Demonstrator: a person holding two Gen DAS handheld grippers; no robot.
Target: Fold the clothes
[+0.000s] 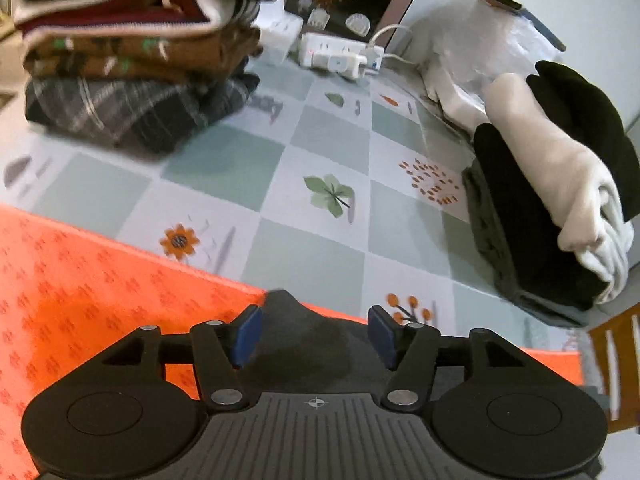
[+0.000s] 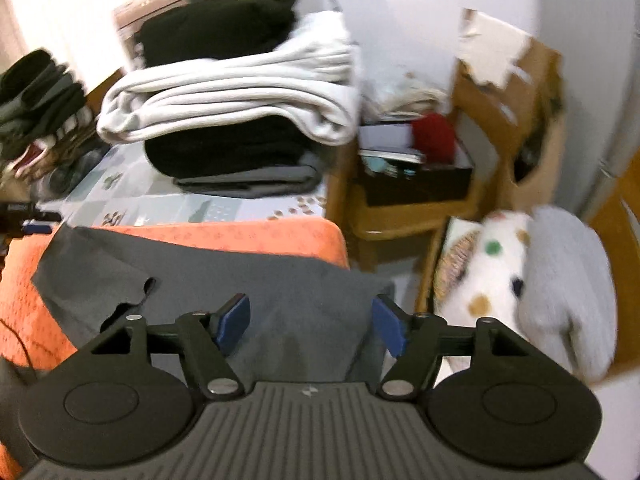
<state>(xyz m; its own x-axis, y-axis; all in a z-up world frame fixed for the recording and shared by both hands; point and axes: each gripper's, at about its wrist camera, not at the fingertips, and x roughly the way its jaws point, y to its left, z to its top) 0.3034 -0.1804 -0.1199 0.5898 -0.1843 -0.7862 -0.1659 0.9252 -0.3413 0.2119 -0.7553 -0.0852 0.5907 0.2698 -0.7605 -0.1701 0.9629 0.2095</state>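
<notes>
A dark grey garment [image 2: 256,280] lies spread on an orange mat [image 2: 240,236] at the table's near edge. My right gripper [image 2: 310,330] is open, its blue pads either side of the grey cloth just above it. My left gripper [image 1: 314,334] is open over a corner of the same grey garment [image 1: 296,344] on the orange mat [image 1: 80,300]. Neither gripper holds anything.
A stack of folded clothes [image 1: 132,52] stands far left; a second stack of black and white folded clothes [image 2: 240,92] stands right, also in the left view [image 1: 560,184]. A power strip [image 1: 340,54] lies at the back. Chairs with boxes [image 2: 420,176] and a cushion [image 2: 560,292] stand beside the checked tablecloth [image 1: 320,152].
</notes>
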